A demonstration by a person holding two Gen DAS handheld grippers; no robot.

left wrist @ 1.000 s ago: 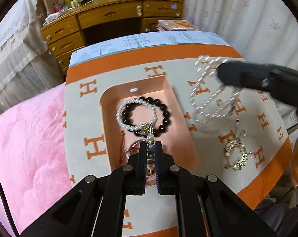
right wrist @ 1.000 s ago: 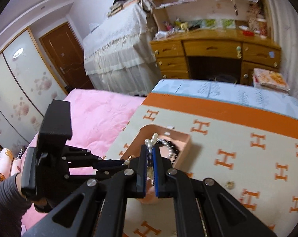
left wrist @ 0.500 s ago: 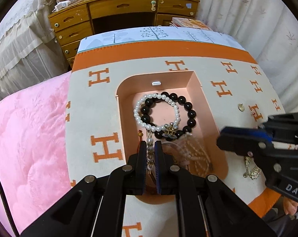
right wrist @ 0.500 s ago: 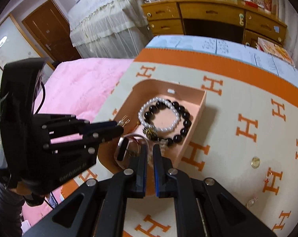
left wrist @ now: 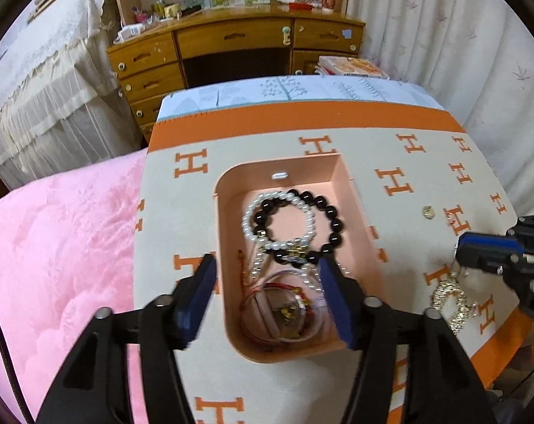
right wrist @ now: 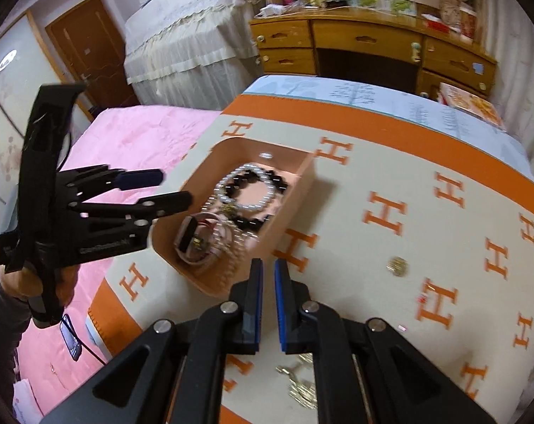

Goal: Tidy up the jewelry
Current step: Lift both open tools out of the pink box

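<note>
Over the pink tray [left wrist: 220, 240], see the left fingers [left wrist: 199, 293] opening wide, with nothing pinched between them. Inside the tray, find the pearl bracelet [left wrist: 247, 219], the black bead bracelet [left wrist: 332, 212] and a red-string bangle [left wrist: 277, 314] at the near end, all lying loose. Let go all the way, then lift straight up, so no bead or string catches on a pad and gets pulled out.

Right of the tray, on the surface [left wrist: 182, 212], spot the gold chain [left wrist: 450, 300] and, farther back, a small gold charm [left wrist: 428, 212]. Probably next to go in. See the right fingers [right wrist: 254, 300] close by that chain, almost shut, holding nothing. Open them before going down. Come down slowly and pinch the thick bunch of the chain, not one thin loop. Lift high enough to clear the tray wall. Drop it in a bare spot of the tray, away from the bracelets, to stop tangles.
</note>
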